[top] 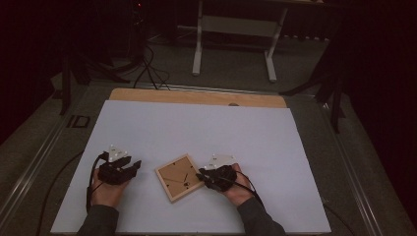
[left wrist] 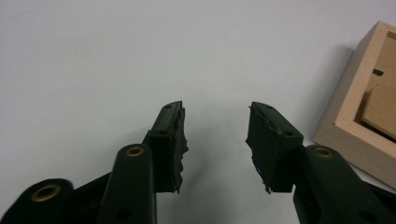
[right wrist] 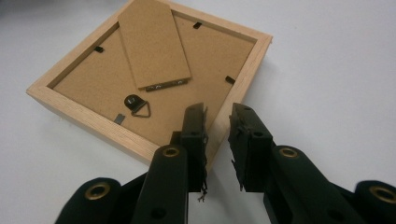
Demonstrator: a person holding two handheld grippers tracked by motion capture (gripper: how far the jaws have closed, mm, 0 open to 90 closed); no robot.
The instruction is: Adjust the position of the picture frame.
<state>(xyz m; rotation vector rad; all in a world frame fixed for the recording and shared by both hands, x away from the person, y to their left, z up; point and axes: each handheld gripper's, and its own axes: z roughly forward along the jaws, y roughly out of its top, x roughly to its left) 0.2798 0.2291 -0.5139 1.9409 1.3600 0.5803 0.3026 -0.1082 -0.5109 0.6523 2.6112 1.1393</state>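
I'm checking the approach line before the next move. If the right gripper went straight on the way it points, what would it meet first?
Most likely the frame: the right gripper has its jaws slightly apart straddling the frame's near wooden edge, so that edge comes first, though depth is hard to judge.

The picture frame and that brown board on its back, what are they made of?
The picture frame looks like pale, unpainted wood: faint grain lines run along its rim. The brown backing board seems to be pressed fibreboard or thick card, flat, matte and speckled. The stand flap on it looks the same. The small hanger ring looks like dark metal, though it is small.
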